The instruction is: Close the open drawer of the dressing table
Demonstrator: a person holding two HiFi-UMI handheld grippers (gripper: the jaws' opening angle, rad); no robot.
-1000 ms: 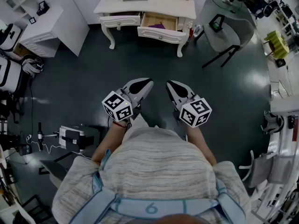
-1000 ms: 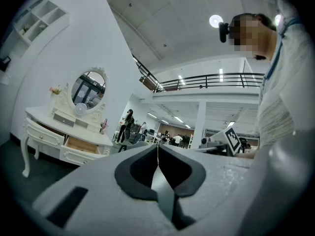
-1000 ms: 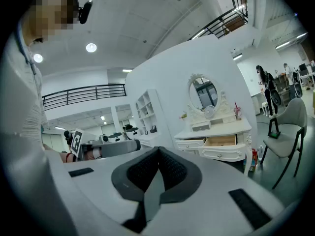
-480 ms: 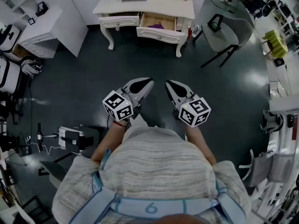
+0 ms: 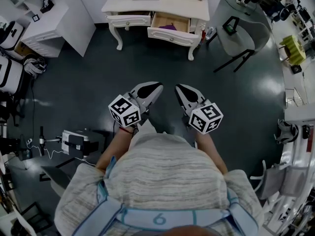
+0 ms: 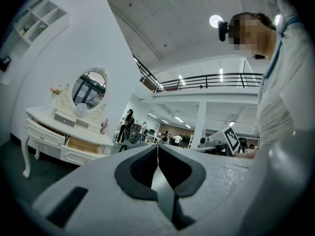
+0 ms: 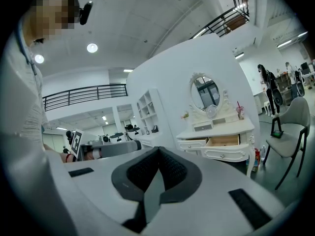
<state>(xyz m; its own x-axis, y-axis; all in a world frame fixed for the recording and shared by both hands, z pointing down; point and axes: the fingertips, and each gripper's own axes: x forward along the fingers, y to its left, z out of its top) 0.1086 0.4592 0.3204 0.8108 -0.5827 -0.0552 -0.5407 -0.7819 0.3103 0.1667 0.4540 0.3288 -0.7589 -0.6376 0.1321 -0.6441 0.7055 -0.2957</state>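
A white dressing table point(image 5: 157, 6) stands against the far wall, well ahead of me across the dark floor. Its right drawer point(image 5: 170, 27) is pulled out, showing a wooden inside with something purple in it. The same open drawer point(image 6: 81, 145) shows in the left gripper view and the open drawer point(image 7: 224, 141) in the right gripper view. My left gripper point(image 5: 156, 86) and right gripper point(image 5: 178, 87) are held close in front of my body, both shut and empty, far from the table.
A grey chair point(image 5: 241, 36) stands right of the table. A white cabinet point(image 5: 49, 31) is to its left. Bags point(image 5: 10, 73) and a small device point(image 5: 74, 142) with cables lie at the left. Racks point(image 5: 295, 146) line the right side.
The dressing table and room have shifted slightly in the head view. Both grippers keep the same place and stay shut.
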